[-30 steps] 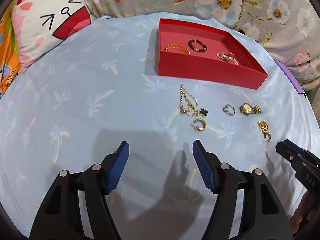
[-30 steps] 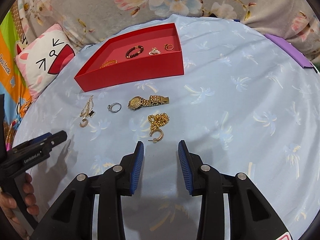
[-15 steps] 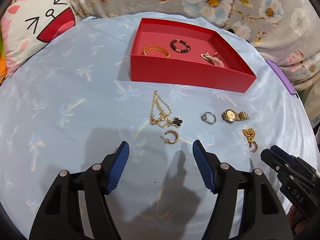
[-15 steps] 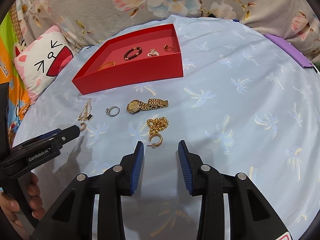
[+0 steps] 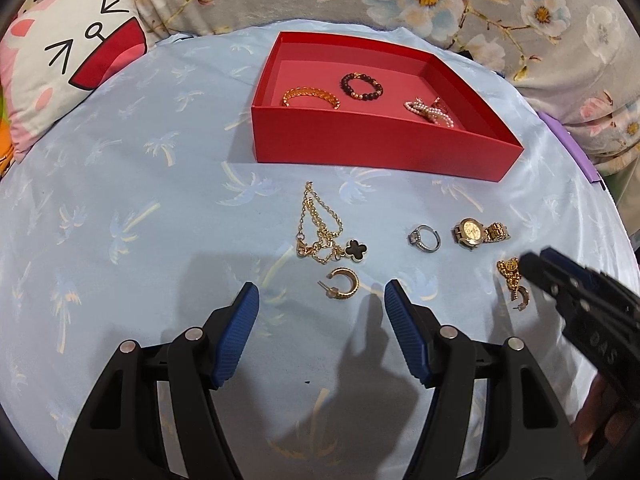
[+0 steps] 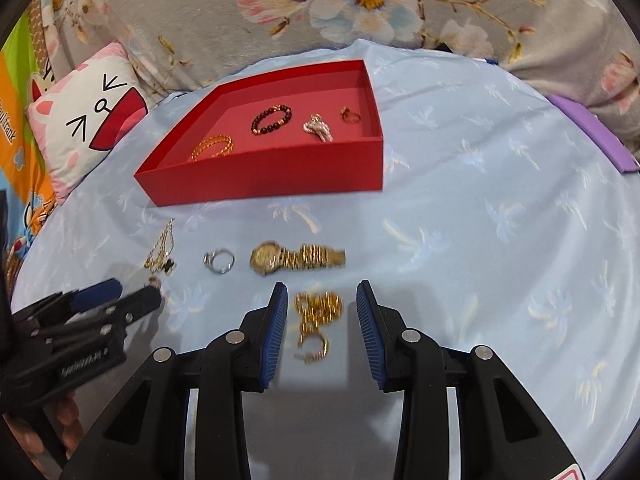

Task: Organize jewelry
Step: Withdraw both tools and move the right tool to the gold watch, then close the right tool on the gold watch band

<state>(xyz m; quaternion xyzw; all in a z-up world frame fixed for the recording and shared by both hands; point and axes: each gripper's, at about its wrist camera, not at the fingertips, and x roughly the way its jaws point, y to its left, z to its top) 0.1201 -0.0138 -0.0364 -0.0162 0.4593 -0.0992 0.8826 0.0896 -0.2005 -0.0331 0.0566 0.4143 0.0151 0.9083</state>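
Legible writing was scarce. We read the letters "DAS" on the side of the right claw (image 5: 528, 266) where it entered the left wrist view, and part of "frank" on the orange printed fabric (image 6: 16, 148) at the left edge of the right wrist view. The lettering on the left claw's body in that view was too blurred to read.

The red shallow cardboard tray (image 5: 384, 152) stood on the pale blue palm-print cloth (image 5: 160, 200) covering the worktop. Inside it lay a gold chain bracelet (image 5: 311, 96), a dark beaded bracelet (image 5: 361, 86), a pearl strand (image 5: 429, 111) and a small gold ring (image 6: 350, 114).

On the cloth in front of the tray lay a gold chain with a black clover charm (image 5: 326, 232), a gold hoop earring (image 5: 342, 284), a silver stone-set ring (image 5: 425, 237), a gold wristwatch (image 5: 478, 233) and a gold chain cluster with a hoop (image 6: 318, 320).

The left claw (image 5: 322, 312) stood released and empty, the gold hoop earring just ahead of its fingertips. The right claw was partly open, not gripping, with the gold chain cluster between its fingers (image 6: 278, 328).

Compared with one second before, the right claw had advanced so that the cluster, formerly ahead of its tips, lay between them. The left claw had shifted sideways towards the gold hoop earring. Neither opening had changed.
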